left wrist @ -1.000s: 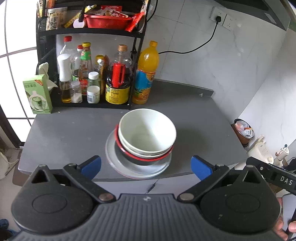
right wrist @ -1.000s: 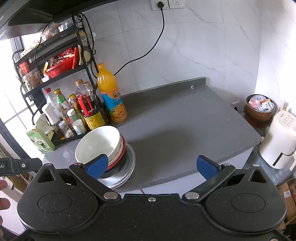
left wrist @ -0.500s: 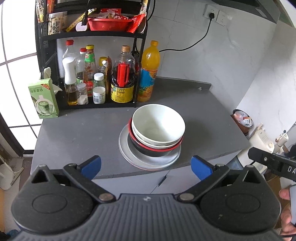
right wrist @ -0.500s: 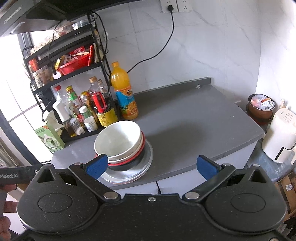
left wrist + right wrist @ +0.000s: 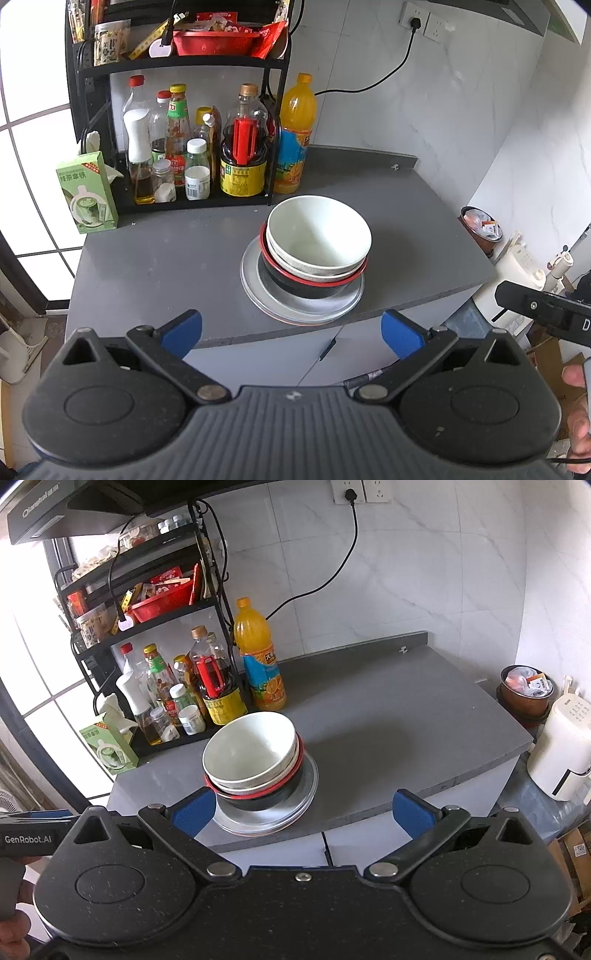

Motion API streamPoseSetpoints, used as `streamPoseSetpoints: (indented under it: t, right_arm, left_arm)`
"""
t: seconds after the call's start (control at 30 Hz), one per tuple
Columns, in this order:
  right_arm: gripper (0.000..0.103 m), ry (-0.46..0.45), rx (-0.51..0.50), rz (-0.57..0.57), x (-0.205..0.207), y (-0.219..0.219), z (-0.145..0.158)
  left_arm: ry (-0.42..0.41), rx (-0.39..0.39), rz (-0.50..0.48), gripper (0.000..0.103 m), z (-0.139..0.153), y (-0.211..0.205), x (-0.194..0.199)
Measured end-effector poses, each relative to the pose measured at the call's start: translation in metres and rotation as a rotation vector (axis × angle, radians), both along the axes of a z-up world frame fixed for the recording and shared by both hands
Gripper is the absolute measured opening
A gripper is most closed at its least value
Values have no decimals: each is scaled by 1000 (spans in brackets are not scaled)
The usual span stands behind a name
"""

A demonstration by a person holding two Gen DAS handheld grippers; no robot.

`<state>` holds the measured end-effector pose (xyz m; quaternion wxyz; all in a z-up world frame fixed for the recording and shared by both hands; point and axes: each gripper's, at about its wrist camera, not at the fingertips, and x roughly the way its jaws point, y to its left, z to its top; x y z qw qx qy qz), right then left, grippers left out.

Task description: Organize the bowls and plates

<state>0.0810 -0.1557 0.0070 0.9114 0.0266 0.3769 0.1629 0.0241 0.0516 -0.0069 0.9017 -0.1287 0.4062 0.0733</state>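
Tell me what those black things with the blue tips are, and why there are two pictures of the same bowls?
They are two grabbing tools, each held in one of a person's hands. A camera on each tool looks forward, so you get two pictures: one from the left gripper, one from the right gripper. The blue tips are the jaws. Both are wide open and hold nothing.

On the grey counter stands one pile: a white bowl on top, a second pale bowl under it, then a red-rimmed black bowl, then plates at the bottom. Behind it are a rack of bottles and an orange juice bottle.
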Motion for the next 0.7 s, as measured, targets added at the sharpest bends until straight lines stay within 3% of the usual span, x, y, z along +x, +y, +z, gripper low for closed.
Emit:
streamPoseSetpoints:
  t: [0.7]
  right_arm:
    - [103,-7,-14,33,-4,3,3]
  left_arm:
    - [0,-5,10,102,4,-3,-8]
